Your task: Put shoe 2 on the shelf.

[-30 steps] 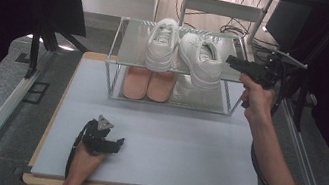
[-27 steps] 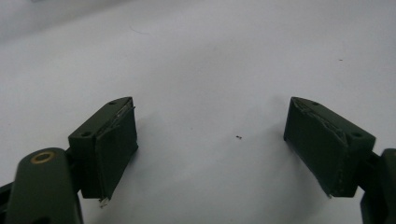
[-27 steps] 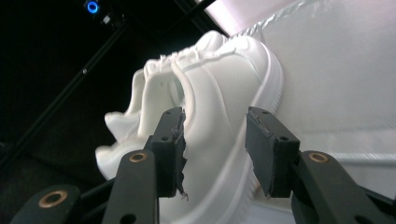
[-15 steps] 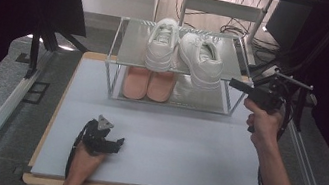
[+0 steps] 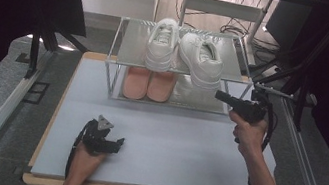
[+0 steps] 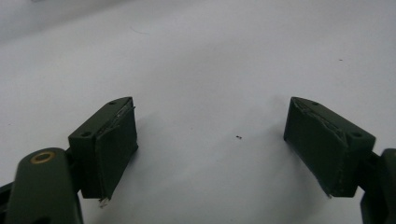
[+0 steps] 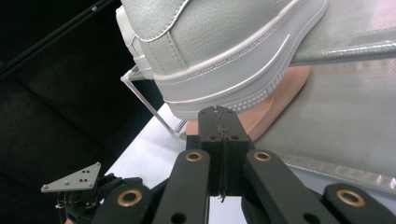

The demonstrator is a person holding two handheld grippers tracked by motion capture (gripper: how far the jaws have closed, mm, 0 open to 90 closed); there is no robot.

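Note:
Two white sneakers stand on the top shelf of a wire rack. A pair of pink shoes lies on the lower shelf. My right gripper is shut on nothing, in front of the rack's right end, just below the right sneaker's heel. In the right gripper view its closed jaws point at that overhanging white sneaker and a pink shoe beneath. My left gripper rests low on the mat at the front left, open and empty.
The rack stands at the back of a pale grey mat on a wooden table. Metal rails run along both sides, and a black stand and cables are at the back right. The left gripper appears low in the right gripper view.
My right gripper has dropped from the top shelf's height and drawn back toward me, now lower in front of the rack. The left gripper has stayed put.

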